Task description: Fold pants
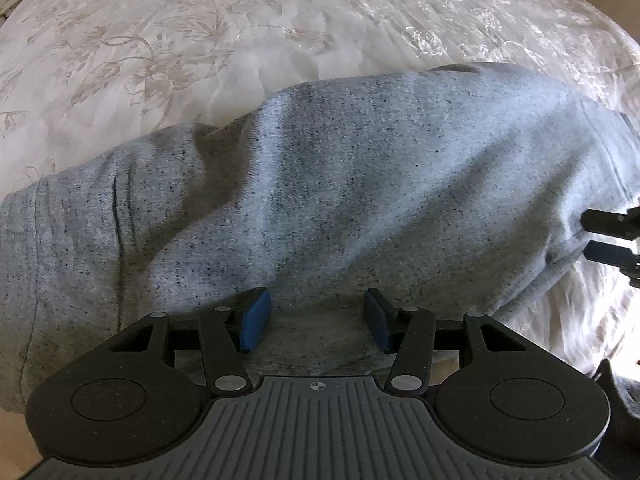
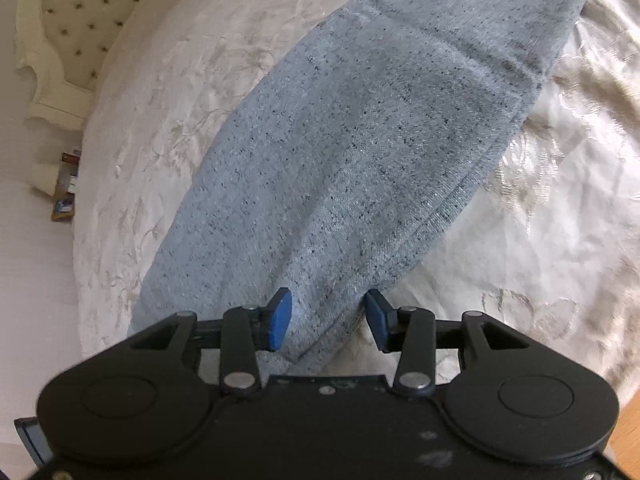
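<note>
Pants, grey speckled sweat fabric, lie on the bed over its pale embroidered cover. In the left wrist view the cloth spreads wide across the picture, humped and creased, with a ribbed band at the left edge. The left hand-held gripper stands just over the near edge of the cloth, its blue pads parted and nothing pinched between them. At the right border the tips of the right hand-held gripper reach the far end of the garment.

In the right wrist view the pants run as one long narrow strip away from the camera, with doubled edges along the right side, so I judge the legs are already laid one on the other. The right hand-held gripper straddles the near end of the strip, pads apart at either side and not pressing.

Lengthwise folding looks done; the cross folds that shorten the strip are, in my judgement, still to come.
</note>
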Demonstrator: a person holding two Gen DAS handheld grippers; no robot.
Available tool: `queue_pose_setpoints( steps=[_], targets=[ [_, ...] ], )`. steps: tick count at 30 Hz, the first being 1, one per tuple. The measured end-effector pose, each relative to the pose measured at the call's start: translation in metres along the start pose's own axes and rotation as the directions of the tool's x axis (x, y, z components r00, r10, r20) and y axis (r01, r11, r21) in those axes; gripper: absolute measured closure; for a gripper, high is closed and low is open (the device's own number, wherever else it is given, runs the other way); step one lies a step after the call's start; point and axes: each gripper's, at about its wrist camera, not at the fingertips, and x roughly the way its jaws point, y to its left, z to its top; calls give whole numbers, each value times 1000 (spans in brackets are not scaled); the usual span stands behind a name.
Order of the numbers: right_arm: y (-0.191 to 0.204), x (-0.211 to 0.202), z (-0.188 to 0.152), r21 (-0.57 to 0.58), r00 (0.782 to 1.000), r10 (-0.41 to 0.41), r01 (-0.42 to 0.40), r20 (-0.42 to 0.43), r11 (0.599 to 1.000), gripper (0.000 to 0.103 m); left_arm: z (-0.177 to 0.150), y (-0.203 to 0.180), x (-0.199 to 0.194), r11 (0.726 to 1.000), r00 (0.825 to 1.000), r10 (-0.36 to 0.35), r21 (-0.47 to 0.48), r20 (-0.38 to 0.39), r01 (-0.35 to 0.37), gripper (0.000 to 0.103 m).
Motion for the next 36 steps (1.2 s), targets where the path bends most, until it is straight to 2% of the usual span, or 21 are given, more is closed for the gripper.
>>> queue_pose_setpoints(
  steps=[7,15,18,20,21,22,23,24,28,31,33,36],
  targets=[
    [16,-7,-4,-67,1000,-1,3,29,998,59,2,1,2,1000,1000,-5,-1,-3,5,53],
    [19,11,-12,-27,999,11,-11,-30,1000,59,1,1,3,1000,1000,-9,-6,-4,9,53],
    [17,15,-10,-26,1000,24,-24,-5,999,59,1,1,3,1000,1000,-7,-5,-7,7,53],
    [11,17,-5,24,999,31,-32,24,999,59,2,1,4,1000,1000,-6,-6,-9,6,53],
    [7,17,-2,58,998,43,-45,40,997,61,2,1,4,1000,1000,-6,-7,-9,6,53],
    [3,16,1,90,997,57,-62,53,994,84,2,1,4,1000,1000,-6,-8,-10,6,53],
    [2,15,4,96,996,65,-70,58,993,97,3,1,3,1000,1000,-4,-8,-10,4,53],
    [4,13,7,81,996,61,-65,59,995,99,4,2,1,1000,1000,-3,-14,-10,3,53],
    [23,-15,11,-82,996,60,-54,71,995,99,12,1,-18,999,999,-25,-39,44,27,53],
    [19,-12,8,-119,1000,-5,7,22,993,99,16,-5,-22,998,997,-45,-29,60,46,53],
    [14,2,6,-129,998,-57,54,-18,990,99,17,-10,-12,999,999,-34,-20,25,35,53],
    [13,14,7,-138,993,-95,84,-70,987,92,12,-5,14,999,996,-4,-49,-86,0,53]
  ],
)
